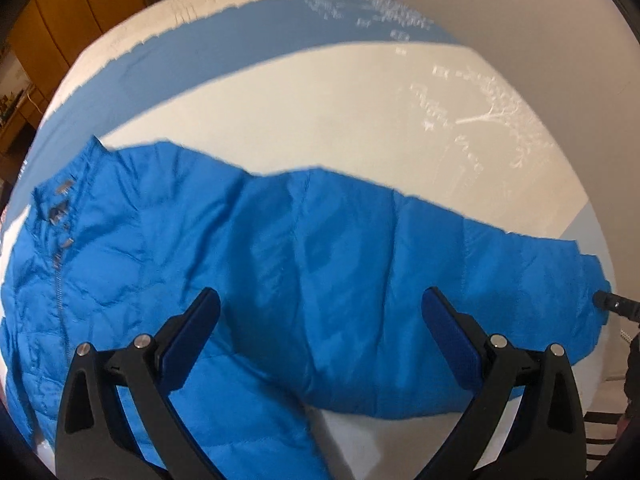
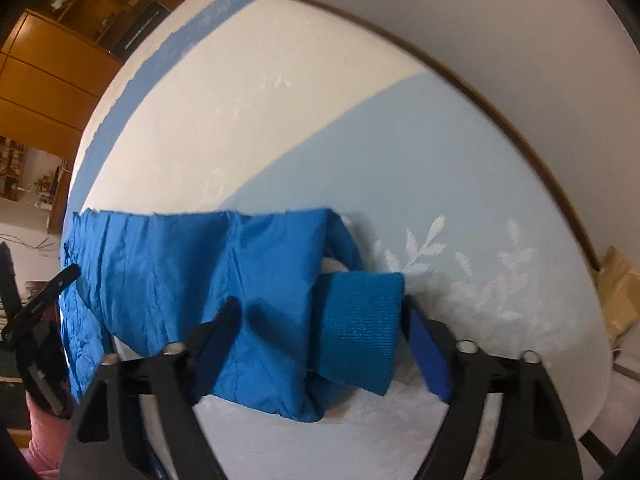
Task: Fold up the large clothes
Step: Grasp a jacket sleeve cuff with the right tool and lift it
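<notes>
The left gripper (image 1: 320, 320) hangs with jaws wide apart over the bright blue quilted puffer jacket (image 1: 240, 248), not touching it; the right gripper (image 2: 316, 332) stands part open around the jacket's ribbed knit cuff (image 2: 360, 328), pads not pressing; no writing is readable; the jacket lies on a white-and-blue tablecloth (image 1: 320, 92); wooden cabinets (image 2: 44, 80) stand far left.

The bright blue quilted puffer jacket (image 1: 248, 248) is lying flat, front up, across the lower half of the left wrist view. Its stand-up collar and metal zipper (image 1: 58, 264) are sitting at the left edge. Its sleeve (image 2: 192, 280) is stretching rightward, ending in a ribbed knit cuff (image 2: 360, 328) at lower centre of the right wrist view.
</notes>
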A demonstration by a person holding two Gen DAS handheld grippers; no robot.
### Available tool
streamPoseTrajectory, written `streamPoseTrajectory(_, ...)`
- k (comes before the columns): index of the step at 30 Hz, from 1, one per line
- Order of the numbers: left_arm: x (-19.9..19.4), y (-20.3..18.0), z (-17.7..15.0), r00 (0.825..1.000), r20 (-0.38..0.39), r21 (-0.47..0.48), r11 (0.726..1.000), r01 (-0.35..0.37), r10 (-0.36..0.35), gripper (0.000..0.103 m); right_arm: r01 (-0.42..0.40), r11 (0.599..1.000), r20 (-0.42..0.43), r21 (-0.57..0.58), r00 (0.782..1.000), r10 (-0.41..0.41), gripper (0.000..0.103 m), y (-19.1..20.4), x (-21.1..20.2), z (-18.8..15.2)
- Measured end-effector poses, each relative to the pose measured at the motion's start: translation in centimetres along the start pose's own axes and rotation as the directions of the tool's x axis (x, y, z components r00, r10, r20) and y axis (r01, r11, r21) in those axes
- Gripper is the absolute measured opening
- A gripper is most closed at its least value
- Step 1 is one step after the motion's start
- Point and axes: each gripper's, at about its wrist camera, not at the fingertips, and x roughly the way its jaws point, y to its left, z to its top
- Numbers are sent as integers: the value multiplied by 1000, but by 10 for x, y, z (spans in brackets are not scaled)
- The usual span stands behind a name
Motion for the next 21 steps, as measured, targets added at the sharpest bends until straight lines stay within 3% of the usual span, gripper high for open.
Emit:
streamPoseTrajectory(2, 13, 2, 0, 1000, -29, -6, 1000, -10, 9, 100, -23, 1000, 13, 3, 1000, 23, 60, 2, -1, 0)
streamPoseTrajectory(4, 21, 4, 0, 999, -43, -8, 1000, -3, 3, 100, -94, 995, 9, 40, 996, 93, 35, 1, -2, -1)
streamPoseTrajectory(6, 25, 7, 0, 999, -45, -10, 1000, 8, -9, 100, -110, 993, 18, 53, 994, 109, 27, 4, -6, -1)
streamPoseTrajectory(10, 11, 20, 2, 998, -29, -35, 998, 61, -62, 100, -168, 983, 67, 74, 984, 163, 25, 19, -32, -5)
streamPoseTrajectory(14, -25, 43, -1, 998, 40, -28, 998, 54, -53, 100, -291, 955, 135, 58, 950, 281, 25, 50, -66, -4)
streamPoseTrajectory(16, -40, 64, -5, 997, 57, -46, 997, 53, -51, 100, -320, 947, 137, 17, 939, 315, 24, 80, -77, -3)
streamPoseTrajectory(21, -55, 123, -26, 998, 58, -112, 994, 16, -9, 100, -331, 938, 95, -103, 935, 341, 24, 172, -68, 1)
